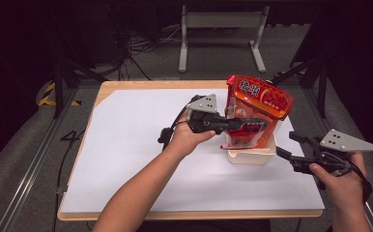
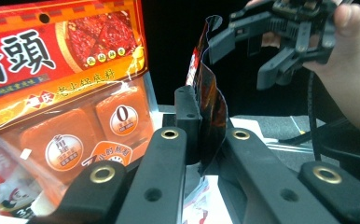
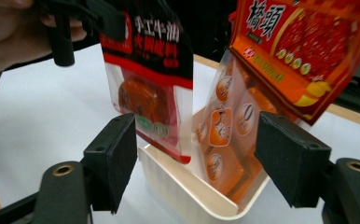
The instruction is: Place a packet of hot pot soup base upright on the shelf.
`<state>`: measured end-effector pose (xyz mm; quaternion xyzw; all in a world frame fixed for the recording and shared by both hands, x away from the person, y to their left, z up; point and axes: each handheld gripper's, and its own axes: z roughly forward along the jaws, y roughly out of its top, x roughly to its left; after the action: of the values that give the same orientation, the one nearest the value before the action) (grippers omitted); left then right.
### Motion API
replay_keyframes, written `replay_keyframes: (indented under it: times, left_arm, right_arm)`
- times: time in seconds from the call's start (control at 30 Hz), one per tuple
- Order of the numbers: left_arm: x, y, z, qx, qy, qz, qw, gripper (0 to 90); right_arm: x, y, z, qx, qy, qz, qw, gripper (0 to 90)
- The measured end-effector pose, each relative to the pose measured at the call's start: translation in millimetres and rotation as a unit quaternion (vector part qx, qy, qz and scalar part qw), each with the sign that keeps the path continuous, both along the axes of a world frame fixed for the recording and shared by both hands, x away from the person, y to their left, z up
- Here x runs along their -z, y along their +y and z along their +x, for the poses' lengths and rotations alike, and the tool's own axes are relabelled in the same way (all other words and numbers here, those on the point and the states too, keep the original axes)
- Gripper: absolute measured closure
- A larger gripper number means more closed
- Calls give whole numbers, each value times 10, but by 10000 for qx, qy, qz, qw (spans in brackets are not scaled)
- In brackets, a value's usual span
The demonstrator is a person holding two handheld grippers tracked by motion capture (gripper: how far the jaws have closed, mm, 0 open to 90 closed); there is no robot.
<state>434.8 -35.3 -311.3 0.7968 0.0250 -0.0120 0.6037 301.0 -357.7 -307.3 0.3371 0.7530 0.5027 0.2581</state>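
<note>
Nearest me, by the desk's [image 1: 126, 159] right edge, the right gripper [image 1: 296, 146] hangs free, its jaws apart and holding nothing, pointed at the cream tub [image 1: 252, 155] that stands a little in from that edge. Further in, the left gripper [image 1: 252, 124] is clamped on the upper part of a dark red sachet [image 3: 148, 88], which hangs upright with its bottom corner just inside the tub's near rim. Behind it, already standing in the tub and leaning toward the far right corner, is the big orange packet [image 1: 262, 99].

To seat the sachet well, I'd judge it should go straight down, kept upright and parallel to the orange packet, so that it slides into the gap in front rather than catching the rim or tipping its neighbour. The grip should be let go only once the bottom edge rests inside. The free gripper could steady the tub.
</note>
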Motion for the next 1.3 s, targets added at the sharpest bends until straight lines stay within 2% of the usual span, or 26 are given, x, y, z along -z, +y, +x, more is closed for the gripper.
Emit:
replay_keyframes:
  times: [0.23, 0.5, 0.73, 0.8, 0.93, 1.3]
  left_arm:
    - [19, -107, 74, 123, 2, 94, 9999, 897]
    - [69, -231, 103, 256, 119, 123, 9995, 897]
    - [149, -305, 148, 327, 170, 34, 9993, 896]
    - [168, -338, 137, 343, 145, 79, 9993, 897]
    - [218, -394, 121, 322, 41, 172, 9993, 895]
    - [378, -452, 113, 227, 86, 275, 9993, 893]
  right_arm:
    - [-46, -93, -33, 106, -109, 99, 9998, 299]
    - [-53, -104, -32, 105, -135, 135, 9998, 296]
    - [-69, -121, -46, 111, -198, 175, 9996, 293]
    - [-71, -121, -48, 118, -203, 166, 9996, 293]
    - [-75, -130, -51, 126, -215, 177, 9995, 294]
    - [-64, -130, -34, 181, -176, 123, 9996, 292]
